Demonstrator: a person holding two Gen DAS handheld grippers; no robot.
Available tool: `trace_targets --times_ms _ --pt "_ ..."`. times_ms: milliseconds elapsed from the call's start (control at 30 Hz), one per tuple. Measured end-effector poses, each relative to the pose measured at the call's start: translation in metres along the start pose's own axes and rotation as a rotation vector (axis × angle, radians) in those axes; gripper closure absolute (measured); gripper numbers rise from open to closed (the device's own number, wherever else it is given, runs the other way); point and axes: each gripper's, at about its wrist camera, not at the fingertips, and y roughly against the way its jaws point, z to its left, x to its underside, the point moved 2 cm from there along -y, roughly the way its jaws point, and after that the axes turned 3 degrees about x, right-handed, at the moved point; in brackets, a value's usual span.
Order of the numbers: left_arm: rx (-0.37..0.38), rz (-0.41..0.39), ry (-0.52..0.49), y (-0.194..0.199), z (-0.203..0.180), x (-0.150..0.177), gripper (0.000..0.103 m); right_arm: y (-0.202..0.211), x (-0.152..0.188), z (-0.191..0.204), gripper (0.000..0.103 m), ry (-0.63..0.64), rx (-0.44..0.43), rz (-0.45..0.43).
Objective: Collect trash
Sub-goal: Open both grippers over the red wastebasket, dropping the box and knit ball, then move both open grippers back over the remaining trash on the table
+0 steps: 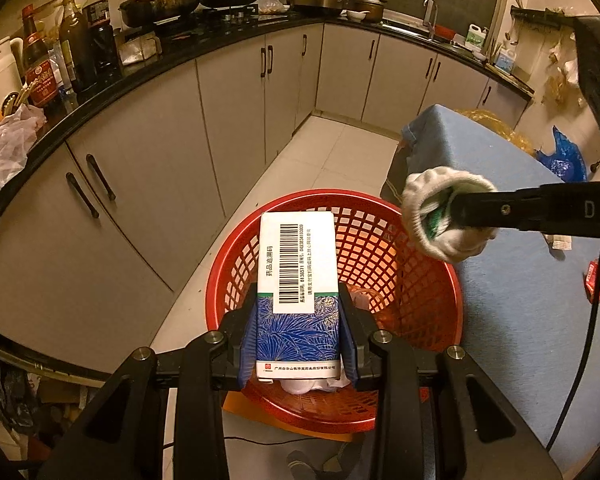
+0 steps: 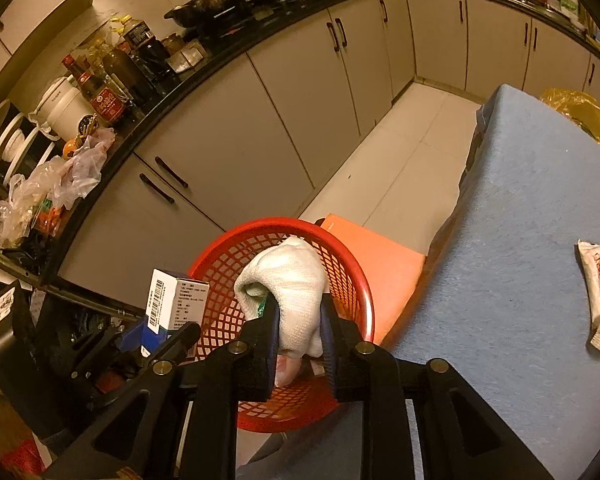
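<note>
Over the red basket (image 1: 420, 280), left gripper (image 1: 300, 320) holds a box (image 1: 298, 280), right gripper (image 2: 300, 320) squeezes a white cloth (image 2: 292, 280); best let both go low, mid-frame.

Red lattice basket (image 1: 400, 264), blue leaf-patterned white box (image 1: 298, 300), white cloth (image 2: 292, 280)

Basket mouth: the red basket (image 1: 400, 264) is open on top, and you have clear room at 12 o'clock above its far rim.
Left: cabinets (image 1: 148, 184) wall off 9 to 11 o'clock.
Right: the table (image 2: 520, 240) edge crowds 3 o'clock.
Floor: an open aisle (image 1: 340, 152) runs at 12 o'clock.
Inside: trash (image 2: 288, 372) lies low.
</note>
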Motion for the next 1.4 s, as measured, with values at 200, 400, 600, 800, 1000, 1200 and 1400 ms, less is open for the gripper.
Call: trace_targets --times_ms 200,400,600,800,1000,1200,1400 --pt "0.001 -0.002 0.029 0.001 0.005 0.000 0.050 0.008 -0.001 -0.004 0.070 -0.017 -0.002 -0.022" --pt "0.003 -0.018 0.038 0.010 0.001 0.000 0.043 0.029 0.008 -0.013 0.068 -0.056 -0.012 -0.048" --pt "0.008 -0.021 0.014 0.016 -0.014 0.003 0.037 0.044 0.024 -0.021 0.061 -0.077 -0.003 -0.061" --pt "0.003 -0.021 0.007 0.021 -0.026 0.007 0.036 0.057 0.043 -0.030 0.057 -0.091 0.002 -0.059" --pt "-0.001 -0.028 0.001 0.029 -0.036 0.010 0.036 0.074 0.060 -0.041 0.056 -0.101 0.006 -0.068" --pt "-0.002 -0.037 -0.018 0.041 -0.057 0.017 0.036 0.091 0.079 -0.054 0.056 -0.114 0.006 -0.075" --pt "0.001 -0.046 -0.043 0.053 -0.082 0.025 0.036 0.112 0.105 -0.072 0.056 -0.132 0.008 -0.081"
